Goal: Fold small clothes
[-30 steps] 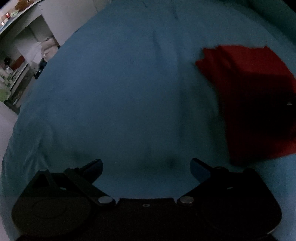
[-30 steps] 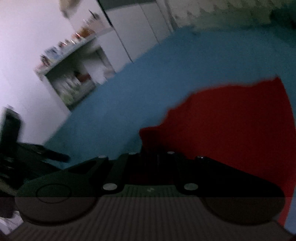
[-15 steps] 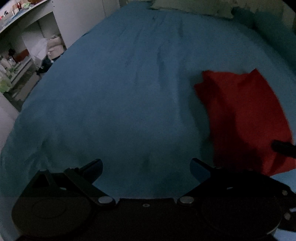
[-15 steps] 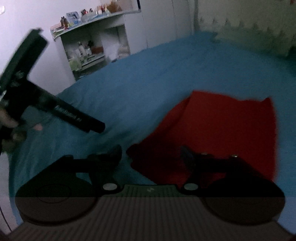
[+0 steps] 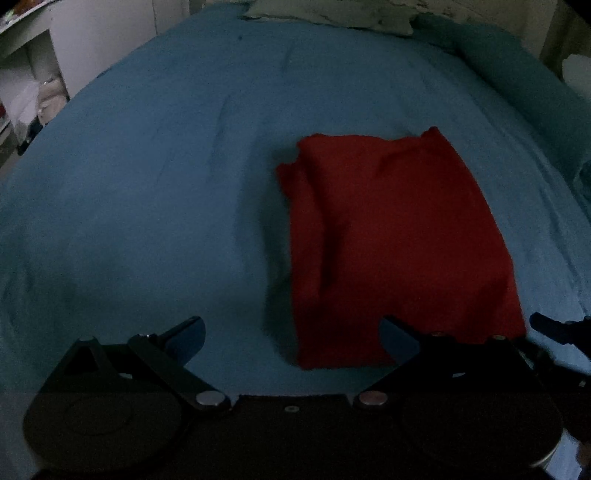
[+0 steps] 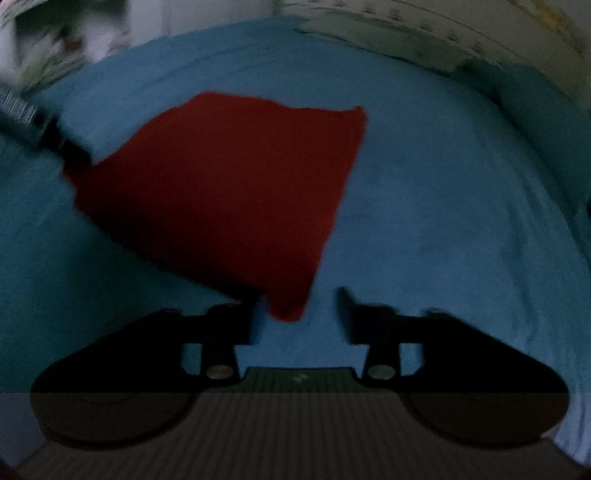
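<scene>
A red garment (image 5: 391,243) lies folded into a rough rectangle on the blue bedspread (image 5: 155,177). My left gripper (image 5: 291,332) is open and empty, with the garment's near edge just beyond its right finger. In the right wrist view the same red garment (image 6: 229,192) lies ahead and to the left. My right gripper (image 6: 299,310) is open and empty, with the garment's near corner between its fingertips. Whether it touches the cloth I cannot tell. The left gripper's tip (image 6: 48,136) shows at the far left of that view.
A pale pillow (image 5: 332,14) lies at the head of the bed. White shelves (image 5: 26,74) with clutter stand to the left of the bed. A rolled blue blanket (image 5: 524,81) lies along the bed's right side.
My right gripper has opened and let go of the red garment, then drawn back from it. Both views have swung so the garment now lies in front of both grippers.
</scene>
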Motion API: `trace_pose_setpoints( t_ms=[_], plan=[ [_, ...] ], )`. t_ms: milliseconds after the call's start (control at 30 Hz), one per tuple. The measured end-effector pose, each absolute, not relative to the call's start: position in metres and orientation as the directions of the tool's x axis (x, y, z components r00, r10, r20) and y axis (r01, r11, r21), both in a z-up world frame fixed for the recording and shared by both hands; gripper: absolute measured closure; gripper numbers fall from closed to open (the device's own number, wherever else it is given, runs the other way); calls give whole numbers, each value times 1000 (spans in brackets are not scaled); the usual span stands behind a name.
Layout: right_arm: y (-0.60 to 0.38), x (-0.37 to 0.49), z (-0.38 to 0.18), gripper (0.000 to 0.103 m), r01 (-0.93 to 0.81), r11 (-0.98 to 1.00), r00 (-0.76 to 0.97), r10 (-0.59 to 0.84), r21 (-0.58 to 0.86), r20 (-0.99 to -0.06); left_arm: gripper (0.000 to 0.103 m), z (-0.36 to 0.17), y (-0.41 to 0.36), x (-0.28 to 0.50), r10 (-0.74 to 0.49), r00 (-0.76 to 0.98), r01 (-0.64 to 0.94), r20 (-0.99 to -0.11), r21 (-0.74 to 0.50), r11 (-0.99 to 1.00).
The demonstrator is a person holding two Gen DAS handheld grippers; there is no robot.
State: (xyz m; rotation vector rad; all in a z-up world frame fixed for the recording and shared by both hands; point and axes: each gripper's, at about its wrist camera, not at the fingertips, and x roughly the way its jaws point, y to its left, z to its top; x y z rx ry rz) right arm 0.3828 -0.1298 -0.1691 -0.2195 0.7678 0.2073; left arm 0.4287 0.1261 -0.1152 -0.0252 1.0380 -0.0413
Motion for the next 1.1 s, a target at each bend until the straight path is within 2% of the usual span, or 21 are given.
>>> trace_pose_setpoints(
  t_ms=[100, 200, 267, 300, 333, 400, 567, 700, 833, 967, 1067, 1100],
  plan=[
    [-152, 393, -178, 65, -160, 983, 676, 44, -88, -735, 1, -121, 120, 431, -19, 519, 23, -854, -8, 1000],
    [-167, 393, -188, 73, -123, 990, 634, 26, -67, -773, 1, -137, 114, 437, 37, 509, 31, -860, 61, 998],
    [-178, 386, -182, 71, -133, 991, 629, 70, -18, -774, 1, -152, 111, 440, 98, 499, 44, -861, 137, 990],
    [-184, 380, -179, 64, -134, 991, 636, 88, 2, -766, 1, -161, 111, 441, 118, 493, 54, -862, 166, 985],
    [-185, 378, -175, 51, -142, 990, 646, 104, 14, -756, 0, -165, 112, 440, 109, 495, 63, -862, 161, 985],
    [-184, 370, -171, 38, -165, 986, 660, 121, 15, -742, 0, -173, 115, 440, 100, 501, 65, -859, 153, 986],
    [-187, 370, -153, 19, -193, 979, 651, 180, 69, -737, 1, -153, 124, 437, 80, 470, 18, -879, 100, 995],
    [-182, 393, -117, 0, -170, 985, 661, 140, 34, -738, 0, -104, 131, 431, 30, 537, 31, -843, 55, 998],
    [-181, 420, -77, 0, -183, 978, 660, 195, 97, -726, 0, -62, 151, 454, -111, 598, 37, -794, -112, 993],
    [-180, 467, -75, 0, -203, 958, 586, 284, 202, -759, 0, -78, 165, 507, -263, 468, 28, -843, -284, 958],
    [-180, 495, -93, 0, -181, 945, 511, 326, 272, -795, 9, -103, 164, 529, -261, 425, -9, -867, -293, 956],
    [-181, 504, -103, 0, -166, 939, 489, 343, 300, -802, 16, -112, 163, 534, -273, 407, -10, -872, -303, 953]
  ],
)
